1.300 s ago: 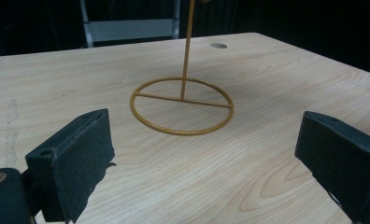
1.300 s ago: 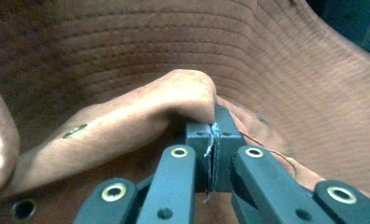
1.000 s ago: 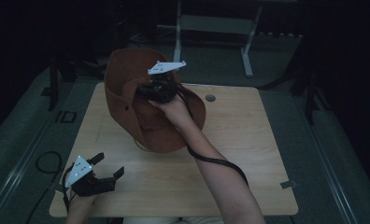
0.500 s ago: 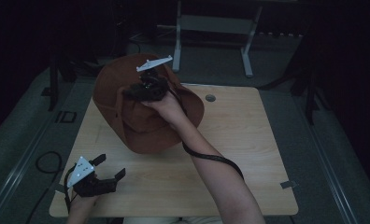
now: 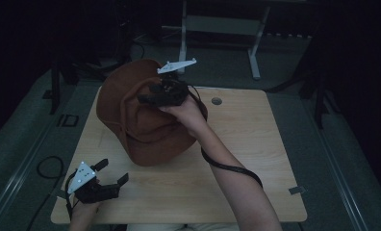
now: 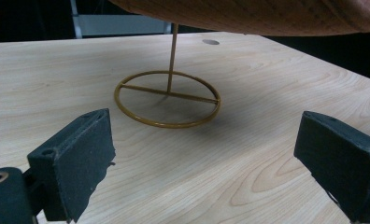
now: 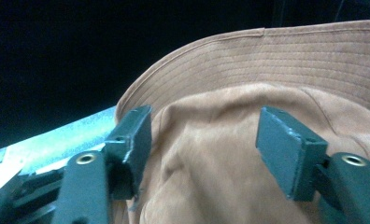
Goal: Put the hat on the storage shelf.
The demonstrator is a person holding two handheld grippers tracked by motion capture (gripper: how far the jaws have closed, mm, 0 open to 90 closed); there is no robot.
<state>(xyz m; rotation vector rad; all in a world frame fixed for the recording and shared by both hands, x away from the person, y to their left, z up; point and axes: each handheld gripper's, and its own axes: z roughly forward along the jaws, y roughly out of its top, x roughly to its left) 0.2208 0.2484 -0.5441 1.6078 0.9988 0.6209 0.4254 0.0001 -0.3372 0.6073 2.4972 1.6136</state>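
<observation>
A brown suede hat (image 5: 145,120) sits on the wooden table (image 5: 256,159), carried by a gold wire stand (image 6: 169,98) with a ring base. My right gripper (image 5: 147,98) is at the top of the hat and points left. In the right gripper view it (image 7: 204,140) is open, and the hat's crown (image 7: 230,154) bulges between the jaws below the stitched brim. My left gripper (image 5: 112,171) rests open near the table's front left corner. In the left gripper view it (image 6: 206,154) faces the stand, and the hat brim (image 6: 267,16) hangs above.
A round hole (image 5: 216,101) lies in the tabletop behind the hat. A metal frame (image 5: 217,24) stands beyond the far edge. A cable (image 5: 44,168) loops on the floor at the left. A bit of tape (image 5: 297,190) sticks near the right front edge.
My right gripper swung left over the hat and then came back a little to the right, and the hat's top shifted with it. The left gripper stayed still.
</observation>
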